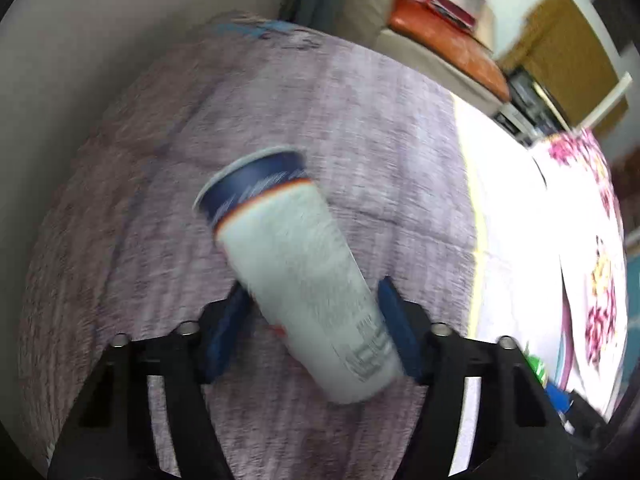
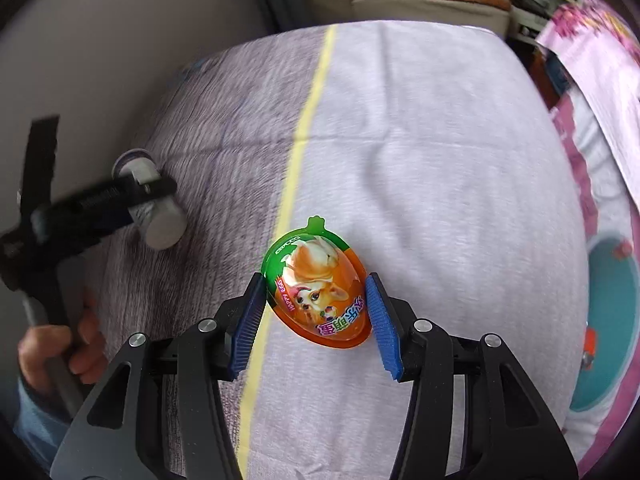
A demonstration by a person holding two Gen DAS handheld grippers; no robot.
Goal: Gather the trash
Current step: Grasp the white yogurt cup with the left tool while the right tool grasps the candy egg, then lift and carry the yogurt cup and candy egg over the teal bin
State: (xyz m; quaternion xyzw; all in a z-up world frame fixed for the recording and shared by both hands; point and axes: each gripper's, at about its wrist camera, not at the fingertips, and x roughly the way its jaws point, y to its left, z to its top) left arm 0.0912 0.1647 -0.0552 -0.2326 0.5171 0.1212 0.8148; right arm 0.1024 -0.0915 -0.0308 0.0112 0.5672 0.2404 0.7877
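Two grippers are at work over a bed, each with a piece of trash between its blue pads. The left gripper (image 1: 314, 300) has its fingers closed against the sides of a paper cup (image 1: 296, 268) — white with a dark blue band near the rim, lying at a slant with the rim pointing away from the camera, above the grey-purple blanket (image 1: 160, 200). From the right wrist view the same cup (image 2: 160, 216) shows at the far left, clamped crosswise in the black left gripper (image 2: 140, 194), with the person's left hand (image 2: 60, 344) on the handle below.

The right gripper (image 2: 316, 300) pinches an egg-shaped plastic toy package (image 2: 318, 292) — orange and green, printed with a dog and the words "HAPPY EGG". The pads press its two long sides. It sits over the pale sheet (image 2: 440, 200), just right of a yellow stripe (image 2: 296, 160) where sheet meets blanket. A flowered cloth (image 2: 592, 80) lies at the right edge.
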